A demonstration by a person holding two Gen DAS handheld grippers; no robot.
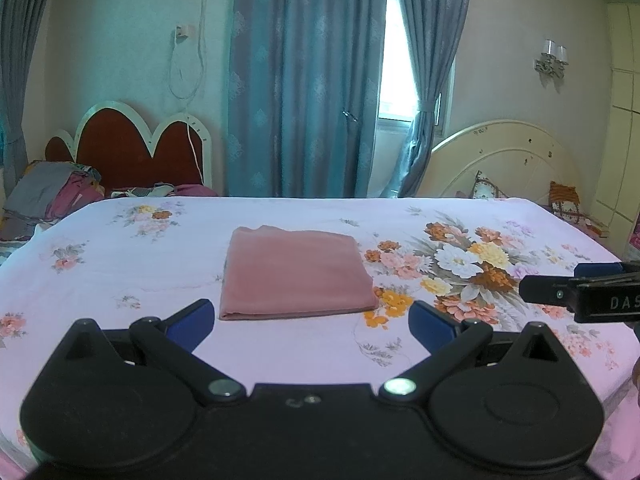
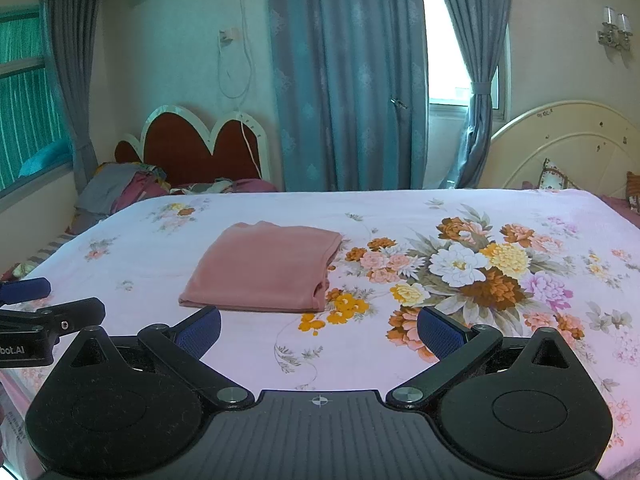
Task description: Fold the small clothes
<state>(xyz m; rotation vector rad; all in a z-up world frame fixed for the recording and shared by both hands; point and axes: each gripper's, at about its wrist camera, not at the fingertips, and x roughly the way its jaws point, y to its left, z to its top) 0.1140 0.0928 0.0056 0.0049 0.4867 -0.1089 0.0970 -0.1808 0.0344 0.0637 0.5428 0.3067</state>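
Both wrist cameras looked low across the bed (image 1: 120, 248) toward the curtains (image 2: 344, 80). Each sat near the folded pink cloth (image 1: 294, 276), seen by both.

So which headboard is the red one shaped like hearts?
The left headboard, behind the pile of clothes. It is dark red with a scalloped white rim. The right headboard is plain cream and rounded.

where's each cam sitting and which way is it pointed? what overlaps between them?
Left wrist: on the left gripper, low over the bed's near edge, facing the folded pink garment and curtains; own open fingers show, right gripper at the right edge.
Right wrist: on the right gripper, same heading, slightly right; own open fingers show, left gripper at the left edge.
Shared: garment, floral bedsheet, red headboard, curtains.
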